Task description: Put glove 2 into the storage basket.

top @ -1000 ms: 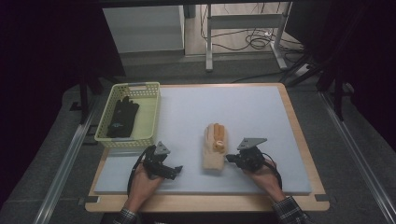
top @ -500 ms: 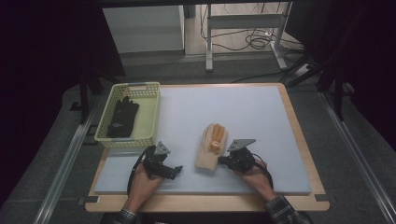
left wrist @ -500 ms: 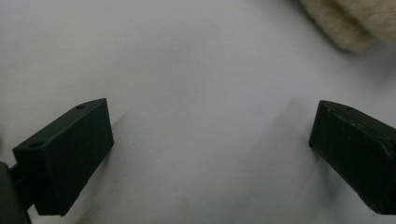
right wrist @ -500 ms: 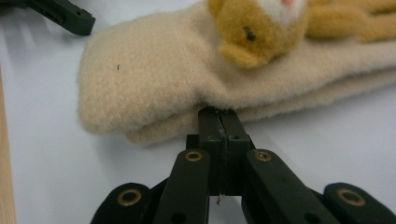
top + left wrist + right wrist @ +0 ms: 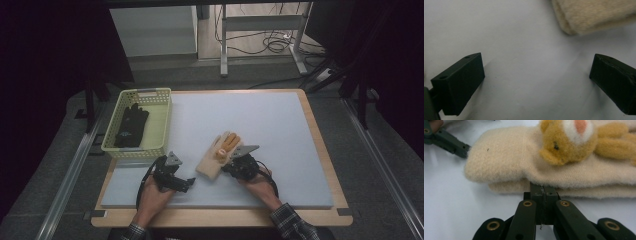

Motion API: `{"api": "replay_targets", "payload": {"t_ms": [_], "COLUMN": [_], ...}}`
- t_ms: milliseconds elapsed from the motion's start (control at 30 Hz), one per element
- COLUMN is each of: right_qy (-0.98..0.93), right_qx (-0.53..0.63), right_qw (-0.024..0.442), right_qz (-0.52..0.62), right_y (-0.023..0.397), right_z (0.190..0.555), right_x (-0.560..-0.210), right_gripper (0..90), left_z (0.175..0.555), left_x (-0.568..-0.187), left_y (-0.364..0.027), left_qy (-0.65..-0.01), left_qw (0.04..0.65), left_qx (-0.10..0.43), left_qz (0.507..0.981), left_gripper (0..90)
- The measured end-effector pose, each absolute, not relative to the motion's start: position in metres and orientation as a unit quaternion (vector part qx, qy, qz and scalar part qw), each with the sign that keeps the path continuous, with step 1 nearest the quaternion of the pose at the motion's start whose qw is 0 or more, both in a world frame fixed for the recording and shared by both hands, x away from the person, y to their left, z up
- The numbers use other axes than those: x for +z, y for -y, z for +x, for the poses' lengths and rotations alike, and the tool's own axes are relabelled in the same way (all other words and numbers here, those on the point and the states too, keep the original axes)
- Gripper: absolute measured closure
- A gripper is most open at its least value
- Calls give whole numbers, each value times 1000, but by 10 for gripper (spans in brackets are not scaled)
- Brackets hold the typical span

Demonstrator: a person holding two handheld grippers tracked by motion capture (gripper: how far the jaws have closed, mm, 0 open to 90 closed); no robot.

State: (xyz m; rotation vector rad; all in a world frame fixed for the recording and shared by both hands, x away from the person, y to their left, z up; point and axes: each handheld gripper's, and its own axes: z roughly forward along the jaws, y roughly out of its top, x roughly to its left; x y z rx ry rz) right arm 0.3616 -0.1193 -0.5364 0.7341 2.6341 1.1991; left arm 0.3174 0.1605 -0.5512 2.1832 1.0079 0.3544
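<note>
Beige mitten (image 5: 217, 157) against closed right hand-held gripper (image 5: 231, 164)

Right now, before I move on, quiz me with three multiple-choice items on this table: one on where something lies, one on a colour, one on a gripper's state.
1. Where does the black glove lie?
A. in the yellow basket
B. on the white mat
C. under the beige mitten

2. What colour is the bear on the beige mitten?
A. blue
B. golden brown
C. green

3. How do the left gripper jaws stand?
A. shut on the mitten
B. shut on nothing
C. open over bare mat

Answers: 1 A, the high view shows the glove inside the basket walls. 2 B, the right gripper view shows a golden-brown bear with a white muzzle. 3 C, the left gripper view shows the jaws wide apart with white mat between them.
</note>
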Motion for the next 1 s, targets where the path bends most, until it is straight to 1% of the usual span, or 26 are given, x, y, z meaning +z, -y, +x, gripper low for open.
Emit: {"api": "replay_targets", "payload": {"t_ms": [267,400,533,667,767,1000], "right_qy": [-881,-880,-874,-870,-867,-864], "right_qx": [396,399,405,404,401,388], "right_qw": [90,85,100,112,119,134], "right_qz": [244,244,249,260,272,290], "right_y": [106,111,122,134,145,167], "right_z": [365,362,360,360,360,360], "right_x": [-537,-534,-528,-525,-523,-519], "right_gripper": [876,842,803,736,668,476], "left_z": [317,317,317,317,317,317], "left_x": [-551,-551,-551,-551,-551,-551], "left_y": [-160,-160,-160,-160,-160,-160], "left_qy": [-389,-389,-389,-389,-389,-388], "left_qw": [348,348,348,348,348,348], "left_qx": [137,137,137,137,137,137], "left_qz": [842,842,842,842,842,842], "left_gripper": [0,0,0,0,0,0]}}
